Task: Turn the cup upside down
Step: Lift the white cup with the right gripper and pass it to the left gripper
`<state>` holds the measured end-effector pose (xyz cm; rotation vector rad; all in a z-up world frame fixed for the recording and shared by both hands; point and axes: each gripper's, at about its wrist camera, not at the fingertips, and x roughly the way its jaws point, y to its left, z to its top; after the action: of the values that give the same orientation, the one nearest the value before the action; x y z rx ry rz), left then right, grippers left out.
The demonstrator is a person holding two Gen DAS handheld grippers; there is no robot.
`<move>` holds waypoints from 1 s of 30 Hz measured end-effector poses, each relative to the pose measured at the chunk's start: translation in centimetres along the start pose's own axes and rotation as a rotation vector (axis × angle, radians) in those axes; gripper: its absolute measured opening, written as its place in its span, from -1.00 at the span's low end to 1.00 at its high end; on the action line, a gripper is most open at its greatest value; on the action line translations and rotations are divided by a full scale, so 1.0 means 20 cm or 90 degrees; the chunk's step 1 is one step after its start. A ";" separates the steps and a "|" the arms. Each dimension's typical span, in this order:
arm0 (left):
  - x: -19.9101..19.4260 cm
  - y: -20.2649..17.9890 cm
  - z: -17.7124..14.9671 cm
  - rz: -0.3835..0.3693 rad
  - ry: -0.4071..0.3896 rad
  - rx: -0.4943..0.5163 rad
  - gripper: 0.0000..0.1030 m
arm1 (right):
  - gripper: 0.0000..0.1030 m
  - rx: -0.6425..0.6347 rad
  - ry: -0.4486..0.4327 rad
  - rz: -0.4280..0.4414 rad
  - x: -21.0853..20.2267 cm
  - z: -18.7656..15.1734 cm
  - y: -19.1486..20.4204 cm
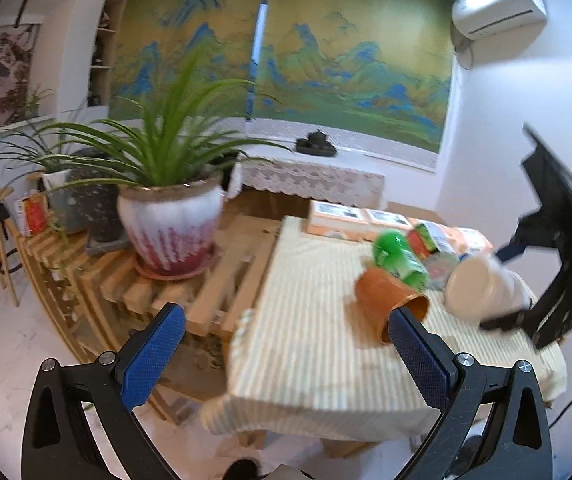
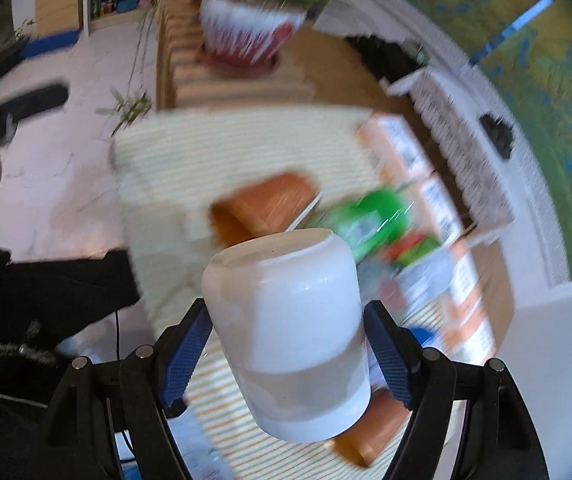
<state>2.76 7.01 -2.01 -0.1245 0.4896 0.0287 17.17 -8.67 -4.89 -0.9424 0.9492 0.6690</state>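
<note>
My right gripper (image 2: 286, 344) is shut on a white cup (image 2: 290, 332) and holds it tilted above the striped tablecloth (image 2: 190, 160). The view is blurred by motion. In the left wrist view the white cup (image 1: 482, 288) hangs at the right in the right gripper (image 1: 502, 320), mouth facing left. An orange cup (image 1: 390, 300) lies on its side on the cloth; it also shows in the right wrist view (image 2: 266, 204). My left gripper (image 1: 286, 336) is open and empty, above the table's near-left corner, its right finger just before the orange cup.
A green bottle (image 1: 400, 256) lies behind the orange cup, with cartons and boxes (image 1: 350, 216) at the table's far side. A potted plant (image 1: 170, 232) stands on a wooden slat rack (image 1: 190, 288) left of the table. Another orange object (image 2: 370, 432) lies under the white cup.
</note>
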 end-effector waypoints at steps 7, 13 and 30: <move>0.04 -0.09 -0.03 -0.015 0.027 0.006 1.00 | 0.44 0.028 0.054 0.030 0.19 -0.14 0.09; 0.04 -0.09 -0.03 -0.016 0.033 0.006 1.00 | 0.45 0.060 0.051 0.044 0.23 -0.13 0.06; 0.41 -0.42 -0.05 -0.171 0.318 -0.222 1.00 | 0.45 0.288 -0.203 -0.043 -0.31 -0.56 0.04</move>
<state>10.00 -1.46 -5.82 -0.5462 0.9606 -0.1851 9.57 -18.70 -2.60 -0.4472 0.7360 0.4981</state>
